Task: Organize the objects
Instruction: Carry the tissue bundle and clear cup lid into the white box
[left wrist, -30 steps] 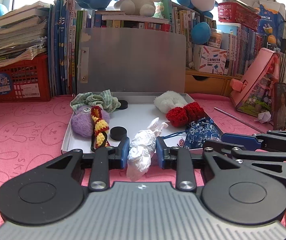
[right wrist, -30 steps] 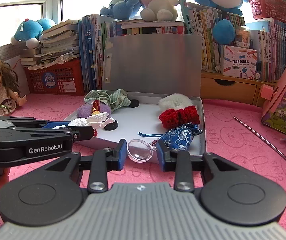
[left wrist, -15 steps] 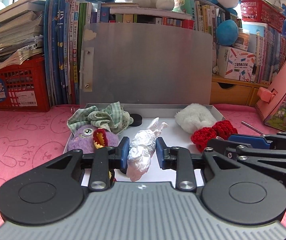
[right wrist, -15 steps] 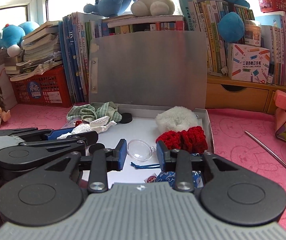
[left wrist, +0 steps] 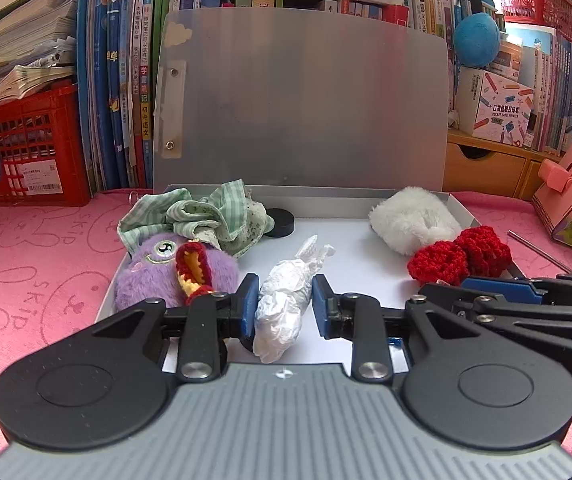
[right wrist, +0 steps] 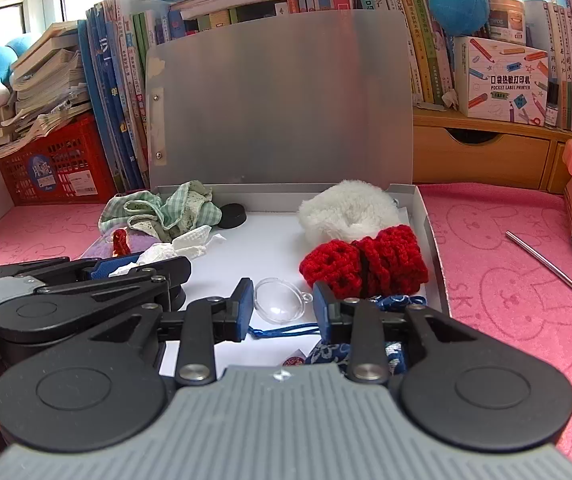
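On the left of the open box (left wrist: pixel 462 216), a checked cloth (left wrist: pixel 202 216) and a purple plush (left wrist: pixel 158 268) are seen bunched against the left wall, with a black disc (left wrist: pixel 280 222) just behind them; the soft items appear to have been grouped there so that the white floor in the middle is kept free. Over that free strip the left gripper (left wrist: pixel 282 304) is held, its fingers (left wrist: pixel 249 304) closed part-way on a crumpled white bundle (left wrist: pixel 286 300), which is pinched at mid-length and hangs between them above the box floor, presumably so it can be set down without dragging on the plush. Further right, the right gripper (right wrist: pixel 282 304) is held low over the front of the box, its fingers (right wrist: pixel 244 304) closed lightly on a clear plastic dome (right wrist: pixel 280 300); a blue pouch (right wrist: pixel 366 352) lies directly beneath it. Against the right wall a white fluffy item (right wrist: pixel 346 210) and a red crochet piece (right wrist: pixel 362 264) are seen touching one another.

Compared with half a second earlier, both grippers have been carried further in over the box: the lid (left wrist: pixel 302 100) now fills more of each view, and the red crochet piece is much nearer the right gripper. Both grips are unchanged.
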A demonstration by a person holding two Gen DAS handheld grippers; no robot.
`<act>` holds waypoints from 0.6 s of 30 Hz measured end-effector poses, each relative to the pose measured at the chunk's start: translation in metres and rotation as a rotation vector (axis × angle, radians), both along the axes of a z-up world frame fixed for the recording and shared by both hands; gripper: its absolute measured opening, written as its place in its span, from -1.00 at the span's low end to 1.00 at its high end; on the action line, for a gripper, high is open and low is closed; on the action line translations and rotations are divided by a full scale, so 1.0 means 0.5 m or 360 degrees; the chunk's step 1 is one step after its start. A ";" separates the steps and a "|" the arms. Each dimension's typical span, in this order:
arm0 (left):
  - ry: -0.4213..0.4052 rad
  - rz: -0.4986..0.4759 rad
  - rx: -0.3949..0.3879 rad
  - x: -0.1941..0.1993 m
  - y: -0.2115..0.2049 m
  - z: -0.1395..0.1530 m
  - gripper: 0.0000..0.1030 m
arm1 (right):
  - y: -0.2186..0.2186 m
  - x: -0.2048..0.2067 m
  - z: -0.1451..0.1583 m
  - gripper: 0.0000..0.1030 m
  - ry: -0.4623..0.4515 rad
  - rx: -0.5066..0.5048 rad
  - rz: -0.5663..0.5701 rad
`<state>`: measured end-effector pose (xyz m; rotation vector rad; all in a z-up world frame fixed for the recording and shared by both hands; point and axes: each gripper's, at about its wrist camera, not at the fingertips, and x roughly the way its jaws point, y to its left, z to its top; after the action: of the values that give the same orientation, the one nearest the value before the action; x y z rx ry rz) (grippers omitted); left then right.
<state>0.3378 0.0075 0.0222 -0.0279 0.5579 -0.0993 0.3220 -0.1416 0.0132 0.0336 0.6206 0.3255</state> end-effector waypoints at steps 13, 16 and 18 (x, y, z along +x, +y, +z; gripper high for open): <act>0.0022 0.0006 0.0005 0.011 0.003 -0.021 -0.34 | -0.005 0.020 -0.017 -0.27 0.0032 0.0015 -0.0032; 0.0022 0.0002 0.0002 0.012 0.004 -0.021 -0.34 | -0.006 0.022 -0.019 -0.27 0.0034 0.0010 -0.0034; 0.0023 0.0003 -0.0002 0.012 0.004 -0.021 -0.34 | -0.006 0.022 -0.020 -0.27 0.0035 0.0014 -0.0036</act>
<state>0.3437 0.0096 0.0117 -0.0304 0.5720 -0.0975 0.3330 -0.1448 0.0029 0.0525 0.6405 0.3061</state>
